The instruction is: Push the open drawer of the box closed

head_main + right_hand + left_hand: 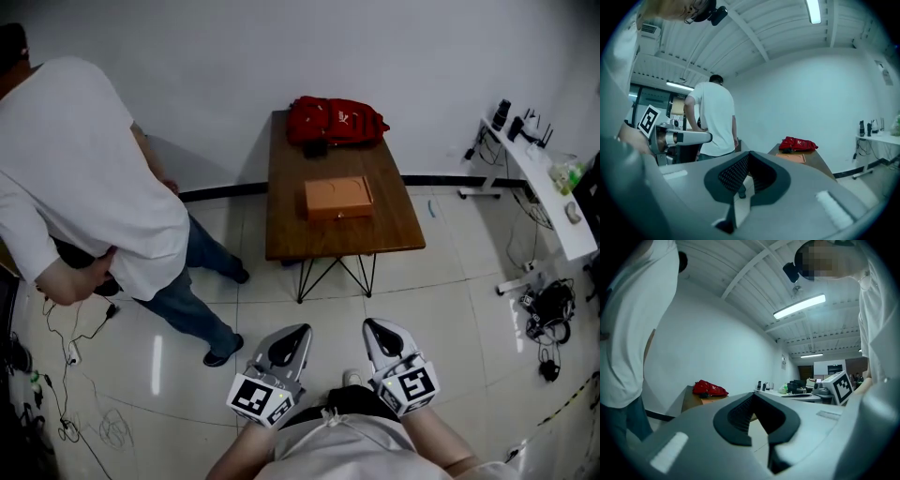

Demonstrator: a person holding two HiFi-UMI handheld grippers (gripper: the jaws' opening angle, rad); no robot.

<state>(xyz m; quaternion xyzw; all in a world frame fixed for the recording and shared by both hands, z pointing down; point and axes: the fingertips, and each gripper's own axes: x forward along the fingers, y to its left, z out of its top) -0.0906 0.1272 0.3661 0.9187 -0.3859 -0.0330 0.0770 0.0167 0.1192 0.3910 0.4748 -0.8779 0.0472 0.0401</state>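
Pale floor tiles (450,281) lie under both grippers, which hang close to the body, well apart from the work. The left gripper (298,330) has its jaws pressed together with nothing between them, and the right gripper (373,324) is the same. To the left a bystander (84,178) in a white shirt bends over, clear of the straight path ahead.

Further off stands the table (286,234), with the box (337,195) near its middle. The drawer (338,215) seems to face this way on the front side, though it is too small from here to tell how far it stands out. Behind the box a red bag (336,120) lies at the far end by the wall.

The step in hand looks to be the approach. I would walk up square to the near edge, keep one gripper clenched so its blunt tip serves as a pusher, set it against the middle of the drawer front and press level and straight back. The box is likely light and may slide toward the bag, so the other gripper could brace its top or back
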